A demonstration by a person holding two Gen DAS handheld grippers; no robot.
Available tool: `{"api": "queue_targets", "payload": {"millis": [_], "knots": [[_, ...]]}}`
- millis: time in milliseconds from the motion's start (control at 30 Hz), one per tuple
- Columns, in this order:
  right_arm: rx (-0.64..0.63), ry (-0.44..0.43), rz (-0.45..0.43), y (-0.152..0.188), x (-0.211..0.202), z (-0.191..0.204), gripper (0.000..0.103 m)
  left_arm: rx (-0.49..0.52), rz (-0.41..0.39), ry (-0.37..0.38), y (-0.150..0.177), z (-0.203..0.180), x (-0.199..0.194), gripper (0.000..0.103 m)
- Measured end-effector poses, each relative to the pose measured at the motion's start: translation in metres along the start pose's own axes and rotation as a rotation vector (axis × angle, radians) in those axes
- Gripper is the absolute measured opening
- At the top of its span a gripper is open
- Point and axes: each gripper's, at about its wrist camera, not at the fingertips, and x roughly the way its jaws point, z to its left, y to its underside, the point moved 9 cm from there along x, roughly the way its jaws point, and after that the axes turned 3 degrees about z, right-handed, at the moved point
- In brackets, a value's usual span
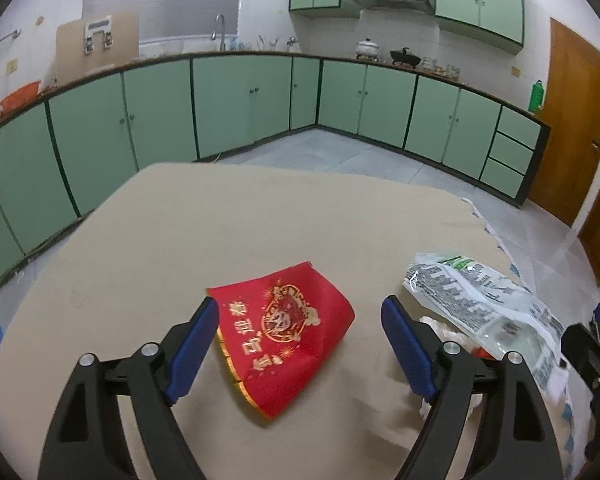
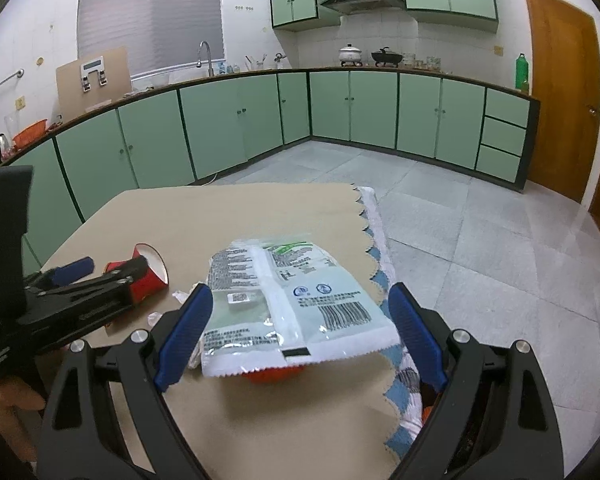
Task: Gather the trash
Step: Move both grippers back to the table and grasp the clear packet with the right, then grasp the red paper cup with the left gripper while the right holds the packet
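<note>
1. Left gripper [image 1: 300, 340], black frame with blue pads, jaws released wide; nothing pinched.
2. Red paper sheet with gold print and gold edge [image 1: 284, 340] lies on the tan tabletop [image 1: 180, 240], between the left jaws; its far edge curls up. Whether the left pad touches it, can't tell.
3. Right gripper [image 2: 302, 328], jaws released wide, straddling the white-green printed plastic snack bag [image 2: 288, 304]; pads not pressing it.
4. Bag lies at the table's right edge, over a scalloped blue-white cloth [image 2: 376, 216] that is mostly hidden.
5. Something orange-red [image 2: 272, 376] peeks from under the bag's near end; unidentifiable.
6. Crumpled white scraps [image 2: 180, 296] left of the bag, partly hidden by the right gripper's left pad.
7. In the right view the left gripper covers most of the red sheet.
</note>
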Motion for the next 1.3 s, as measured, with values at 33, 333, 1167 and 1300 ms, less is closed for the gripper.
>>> {"api": "queue_targets", "payload": {"millis": [33, 333, 1167, 1300], "knots": [[0.0, -0.006, 0.004, -0.001, 0.003, -0.001, 0.087, -0.005, 0.008, -0.005, 0.001, 0.0, 0.003, 0.082], [0.029, -0.066, 0.053, -0.015, 0.037, 0.002, 0.087, -0.02, 0.039, -0.018, -0.001, 0.003, 0.019, 0.082], [0.004, -0.085, 0.103, -0.008, 0.056, 0.016, 0.087, -0.081, 0.179, 0.037, 0.025, 0.037, 0.03, 0.08], [-0.003, -0.083, 0.1, -0.008, 0.054, 0.015, 0.087, -0.102, 0.174, 0.028, 0.026, 0.043, 0.029, 0.063]]}}
